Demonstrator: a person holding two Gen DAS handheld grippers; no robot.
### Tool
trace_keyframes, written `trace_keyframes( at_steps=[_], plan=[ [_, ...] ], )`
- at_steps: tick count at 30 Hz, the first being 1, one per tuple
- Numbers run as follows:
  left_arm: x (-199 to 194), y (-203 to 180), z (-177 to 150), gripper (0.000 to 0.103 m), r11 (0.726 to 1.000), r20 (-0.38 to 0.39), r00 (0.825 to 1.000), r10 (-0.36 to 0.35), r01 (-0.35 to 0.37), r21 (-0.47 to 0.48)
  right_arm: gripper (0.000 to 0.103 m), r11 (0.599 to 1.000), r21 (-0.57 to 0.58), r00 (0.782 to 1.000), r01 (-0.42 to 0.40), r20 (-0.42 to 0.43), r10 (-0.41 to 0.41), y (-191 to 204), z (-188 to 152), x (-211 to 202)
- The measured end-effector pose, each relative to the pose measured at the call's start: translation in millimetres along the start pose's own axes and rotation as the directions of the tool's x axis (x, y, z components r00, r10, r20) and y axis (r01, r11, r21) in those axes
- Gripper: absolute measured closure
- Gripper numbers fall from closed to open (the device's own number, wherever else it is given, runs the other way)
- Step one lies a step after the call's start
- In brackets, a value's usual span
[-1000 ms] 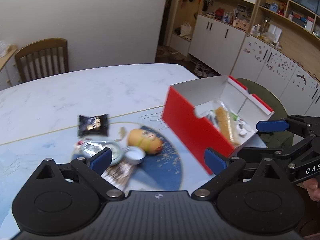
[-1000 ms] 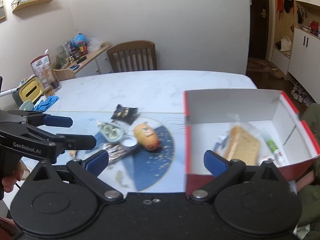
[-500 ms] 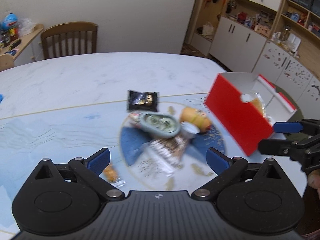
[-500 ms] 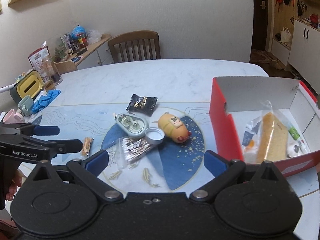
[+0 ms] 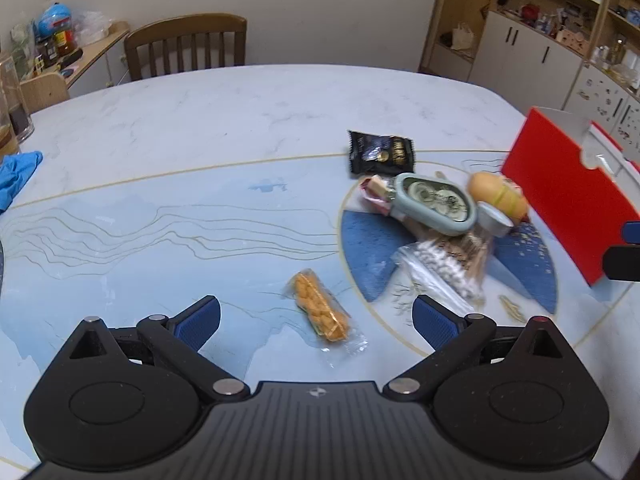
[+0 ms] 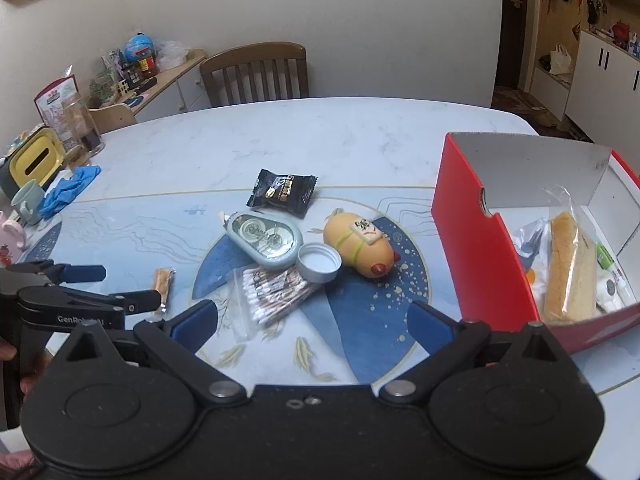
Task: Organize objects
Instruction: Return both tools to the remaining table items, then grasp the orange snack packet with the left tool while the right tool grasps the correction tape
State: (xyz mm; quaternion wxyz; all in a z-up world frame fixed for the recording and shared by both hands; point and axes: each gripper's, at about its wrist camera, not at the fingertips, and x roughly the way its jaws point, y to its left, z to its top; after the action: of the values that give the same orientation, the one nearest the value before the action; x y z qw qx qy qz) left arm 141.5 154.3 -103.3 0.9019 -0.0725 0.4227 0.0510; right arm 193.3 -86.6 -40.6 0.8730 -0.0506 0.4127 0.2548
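My left gripper (image 5: 316, 316) is open and empty, just above an orange snack bar in clear wrap (image 5: 322, 312) that lies between its fingers; the bar also shows in the right wrist view (image 6: 163, 281). My right gripper (image 6: 312, 322) is open and empty, over the bag of cotton swabs (image 6: 272, 294). Around it lie a grey-green tape dispenser (image 6: 266, 238), a metal lid (image 6: 319, 262), a yellow hot-dog toy (image 6: 358, 246) and a black snack packet (image 6: 282, 192). The red box (image 6: 484, 248) at the right holds a wrapped bread stick (image 6: 566, 268) and small items.
The table edge runs close to the box on the right. A blue glove (image 6: 66, 192), a mug (image 6: 28, 202), a yellow container (image 6: 34, 158) and a glass jar (image 6: 82, 124) stand at the far left. A wooden chair (image 6: 256, 72) is behind the table.
Both grippers have pulled back and swung left, away from the red box. The left gripper now hangs over the orange snack bar. Both stay open and empty.
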Motion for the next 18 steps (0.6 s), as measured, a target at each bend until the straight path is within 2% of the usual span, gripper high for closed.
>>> trace_keyframes(
  at_steps=[3, 9, 18],
  plan=[
    [9.7, 2.0, 0.2, 0.000, 1.000, -0.006, 1.000, 0.003, -0.004, -0.019, 0.002, 1.000, -0.023, 1.000, 0.011, 0.006, -0.011, 3.5, 7.3, 6.0],
    [23.3, -1.8, -1.7, 0.000, 1.000, -0.021, 0.999, 0.024, -0.023, 0.006, 0.002, 0.993, -0.118, 1.000, 0.004, -0.005, -0.004, 14.4, 23.3, 25.3],
    [33.3, -5.2, -5.1, 0.001, 0.998, -0.024, 0.998, 0.053, -0.054, -0.020, 0.005, 0.965, -0.261, 0.999, -0.031, -0.040, 0.022, 33.4, 41.4, 66.5]
  ],
)
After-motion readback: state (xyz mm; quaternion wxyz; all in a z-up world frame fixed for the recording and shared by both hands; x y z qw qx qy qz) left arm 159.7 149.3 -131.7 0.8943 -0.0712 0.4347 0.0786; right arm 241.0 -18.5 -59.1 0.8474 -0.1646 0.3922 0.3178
